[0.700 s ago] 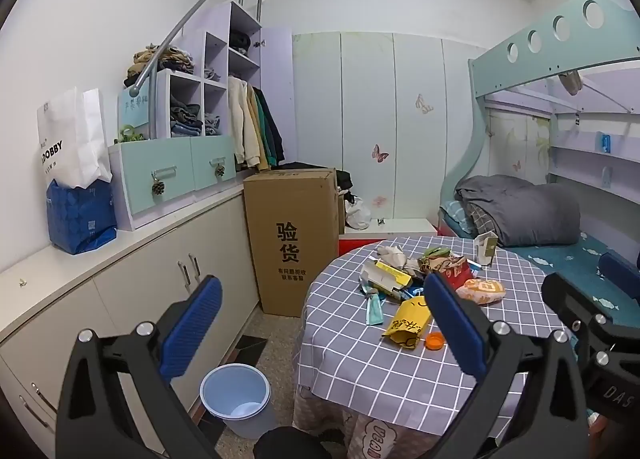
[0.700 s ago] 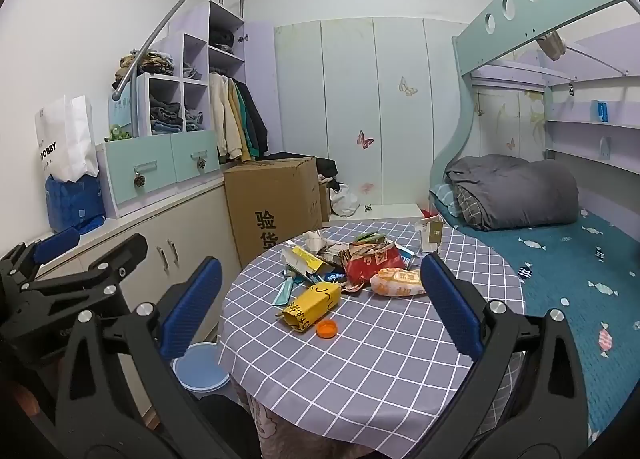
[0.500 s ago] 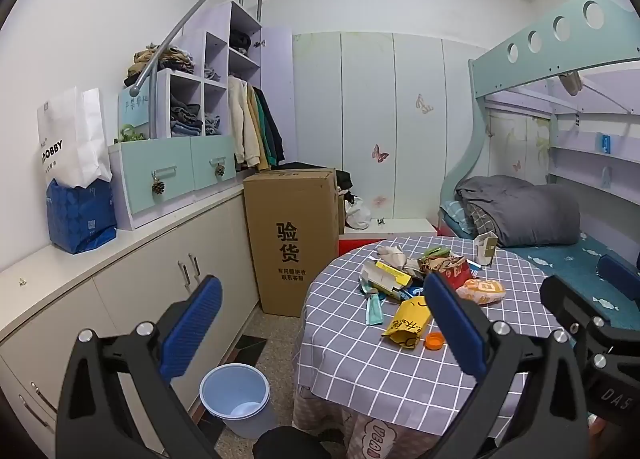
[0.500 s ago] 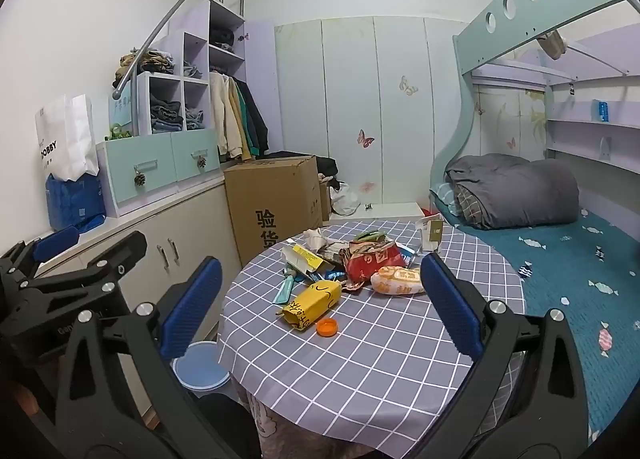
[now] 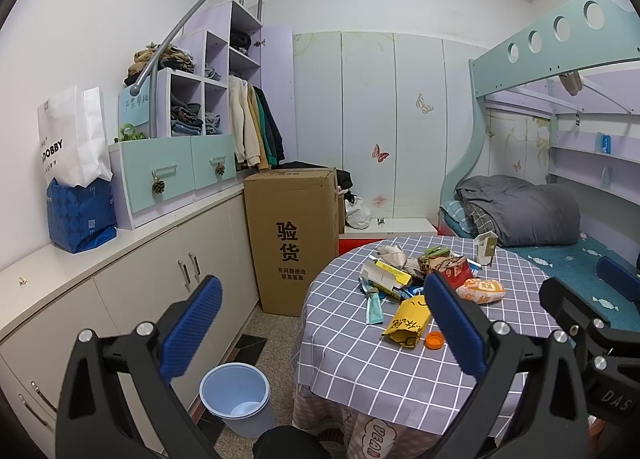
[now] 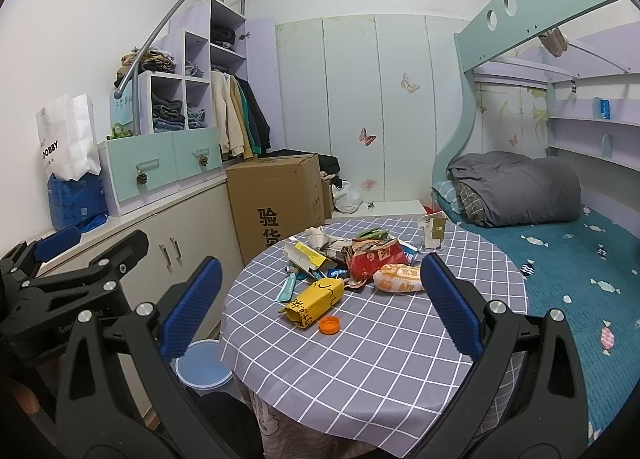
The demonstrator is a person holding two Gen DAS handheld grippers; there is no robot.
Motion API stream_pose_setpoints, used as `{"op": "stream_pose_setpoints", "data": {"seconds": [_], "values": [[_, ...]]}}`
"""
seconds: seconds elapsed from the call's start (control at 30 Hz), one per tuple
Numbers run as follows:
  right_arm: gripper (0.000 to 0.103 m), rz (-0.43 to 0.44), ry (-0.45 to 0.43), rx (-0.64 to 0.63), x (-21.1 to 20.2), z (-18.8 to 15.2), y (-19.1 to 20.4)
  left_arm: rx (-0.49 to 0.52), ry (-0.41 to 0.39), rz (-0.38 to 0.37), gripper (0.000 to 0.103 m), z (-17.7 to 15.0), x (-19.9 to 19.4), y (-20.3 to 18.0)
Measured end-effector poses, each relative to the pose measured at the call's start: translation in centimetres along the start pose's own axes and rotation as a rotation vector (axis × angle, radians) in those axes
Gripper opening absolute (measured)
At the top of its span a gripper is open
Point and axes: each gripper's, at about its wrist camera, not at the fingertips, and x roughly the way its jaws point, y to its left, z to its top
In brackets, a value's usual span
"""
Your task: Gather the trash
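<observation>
Both grippers stand with jaws spread wide and nothing between them: the left gripper (image 5: 320, 323) is held off the near-left edge of the round table (image 5: 360, 371), and the right gripper (image 6: 320, 309) is held above its near edge. The trash lies in a loose heap on the checked tablecloth toward the far side: a yellow carton (image 6: 314, 301) on its side, an orange cap (image 6: 329, 325) just beside it, a red wrapper (image 6: 376, 261) and an orange snack bag (image 6: 400, 279) behind. A light blue bin (image 5: 236, 397) stands on the floor beside the table's left flank, between it and the cabinets (image 5: 132, 291), holding little that can be made out.
</observation>
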Motion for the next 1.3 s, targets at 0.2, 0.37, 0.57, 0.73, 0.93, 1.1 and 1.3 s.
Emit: {"op": "stream_pose_setpoints", "data": {"seconds": [0.2,0.37,0.57,0.73,0.93,1.1,1.3], "values": [[0.097,0.002,0.000,0.000,0.0,-0.1,0.0,0.003,0.001,0.000,0.099,0.0,0.0,0.0],[0.097,0.001,0.001,-0.001,0.0,-0.1,0.1,0.002,0.002,-0.002,0.099,-0.9,0.5,0.1],[0.097,0.003,0.002,0.000,0.0,-0.1,0.1,0.005,0.003,-0.001,0.099,-0.9,0.6,0.1],[0.097,0.009,0.006,-0.003,0.1,-0.1,0.4,0.009,0.006,0.001,0.099,-0.9,0.1,-0.3],[0.097,0.013,0.010,-0.004,0.1,-0.1,0.6,0.011,0.004,-0.001,0.099,-0.9,0.1,-0.3],[0.097,0.012,0.010,-0.003,0.1,0.0,0.5,0.022,0.009,0.001,0.099,-0.7,0.4,-0.6],[0.097,0.012,0.010,-0.003,0.1,0.0,0.6,0.024,0.015,0.000,0.099,-0.6,0.4,-0.7]]}}
